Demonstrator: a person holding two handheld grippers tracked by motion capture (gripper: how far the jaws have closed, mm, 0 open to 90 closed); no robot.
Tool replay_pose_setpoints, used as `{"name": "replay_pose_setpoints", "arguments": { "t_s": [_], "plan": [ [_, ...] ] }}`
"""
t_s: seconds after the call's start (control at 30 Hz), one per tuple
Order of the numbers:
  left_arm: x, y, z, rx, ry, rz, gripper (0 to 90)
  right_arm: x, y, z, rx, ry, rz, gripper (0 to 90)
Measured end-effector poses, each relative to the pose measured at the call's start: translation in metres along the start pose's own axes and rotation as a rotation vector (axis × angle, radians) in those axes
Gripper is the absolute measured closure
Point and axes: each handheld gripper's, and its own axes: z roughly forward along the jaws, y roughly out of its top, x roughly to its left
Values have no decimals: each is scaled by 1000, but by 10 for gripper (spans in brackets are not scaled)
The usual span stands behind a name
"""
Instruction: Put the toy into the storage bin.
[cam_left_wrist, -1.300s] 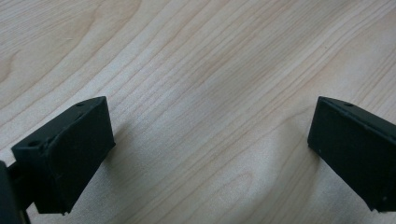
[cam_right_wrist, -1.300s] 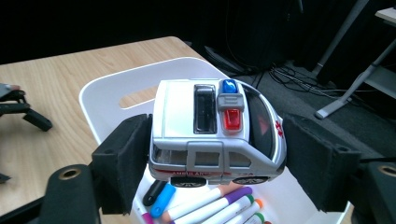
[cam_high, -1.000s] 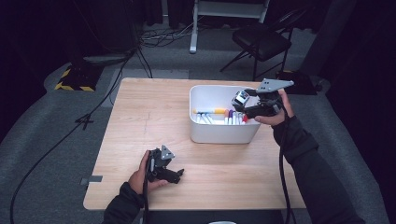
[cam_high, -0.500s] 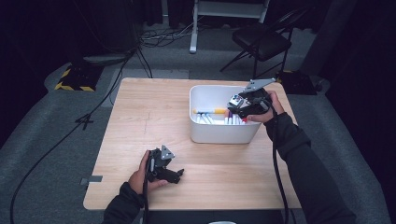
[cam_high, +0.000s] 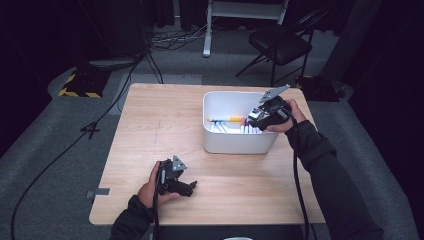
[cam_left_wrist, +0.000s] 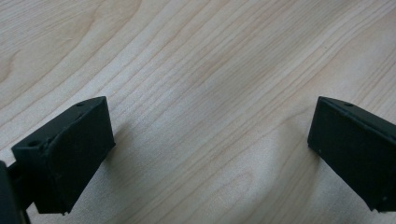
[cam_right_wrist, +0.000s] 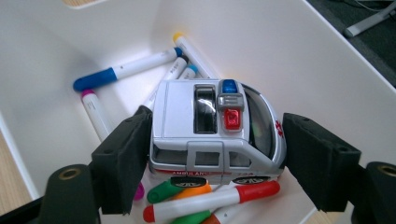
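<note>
The right gripper reaches down into the white bin at the far right of the table, its jaws clamped end to end on a toy ambulance. One pad presses the rear and the other the windscreen end, so the toy hangs level with its roof light bar facing the camera. That lengthwise grip looks chosen to keep the pads off the wheels and give flat faces to press on. The toy sits just above the bin's contents, so it seems either about to be set down or just lifted clear; I cannot tell which.

Under it lies a loose heap of marker pens: red, green and orange caps nearest, blue, pink and yellow caps farther back against the wall.

The left gripper rests on the near edge of the table, jaws wide apart over bare wood, apparently parked out of the way.
</note>
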Motion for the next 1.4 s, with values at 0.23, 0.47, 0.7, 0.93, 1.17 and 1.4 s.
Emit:
{"name": "replay_pose_setpoints", "arguments": {
  "t_s": [0.23,0.47,0.7,0.93,1.17,1.4],
  "plan": [
    [0,0,0,0,0,0,5,-4,-8,-4,36,-4,16,257],
    [0,0,0,0,0,0,5,-8,-13,-5,86,-7,13,256],
    [0,0,0,0,0,0,5,-13,-17,-8,106,-19,35,256],
    [0,0,0,0,0,0,4,-14,-19,-8,121,-27,27,256],
    [0,0,0,0,0,-1,5,-13,-21,-11,111,-28,27,328],
    [0,0,0,0,2,-1,5,-12,-22,-11,92,-20,27,331]
  ]
}}
